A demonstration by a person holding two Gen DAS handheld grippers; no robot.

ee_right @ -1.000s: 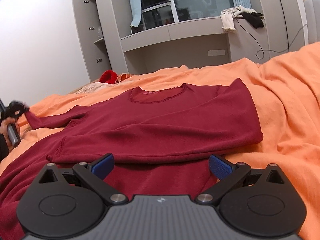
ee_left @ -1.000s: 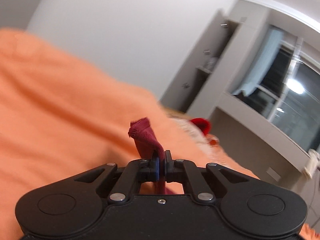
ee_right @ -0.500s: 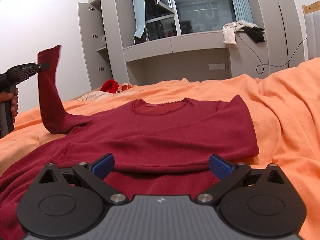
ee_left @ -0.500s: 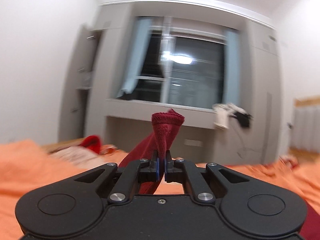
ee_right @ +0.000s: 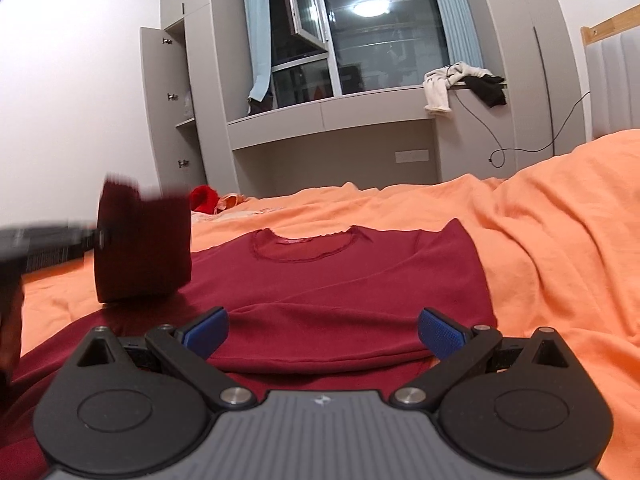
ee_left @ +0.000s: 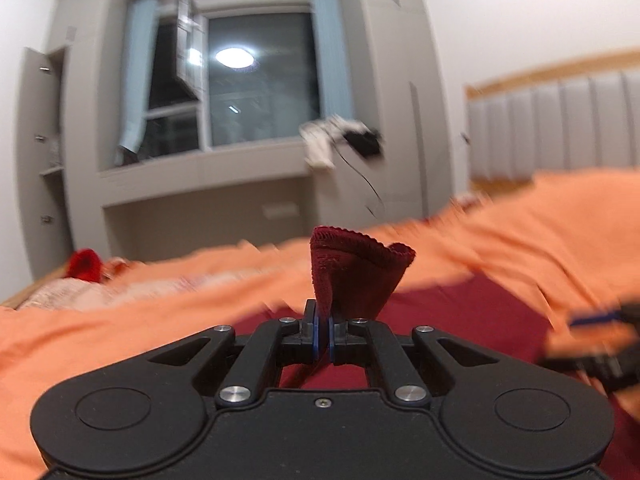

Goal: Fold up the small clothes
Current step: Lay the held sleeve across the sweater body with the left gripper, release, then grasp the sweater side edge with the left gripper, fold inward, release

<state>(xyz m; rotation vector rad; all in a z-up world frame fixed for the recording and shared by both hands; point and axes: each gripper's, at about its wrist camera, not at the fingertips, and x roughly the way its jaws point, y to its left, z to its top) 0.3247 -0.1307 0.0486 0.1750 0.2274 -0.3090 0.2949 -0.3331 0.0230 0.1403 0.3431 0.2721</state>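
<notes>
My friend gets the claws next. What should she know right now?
Left claw: shut on the sleeve cuff of the dark red shirt, held up in the air.
Right claw: open, holding nothing, low over the shirt's near edge.
The shirt lies on the orange bedspread, neckline at the far end.
Done: the other side looks folded in.
Left: lay this sleeve across, then fold the body.

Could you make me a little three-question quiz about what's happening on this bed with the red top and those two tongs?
1. True or false: the left tongs are shut on the dark red shirt's sleeve cuff.
2. The right tongs are: A) open and empty, B) clamped on the neckline, C) holding a sock.
3. Fill in: the shirt lies on an ______ bedspread.

Key: 1 true; 2 A; 3 orange.
</notes>
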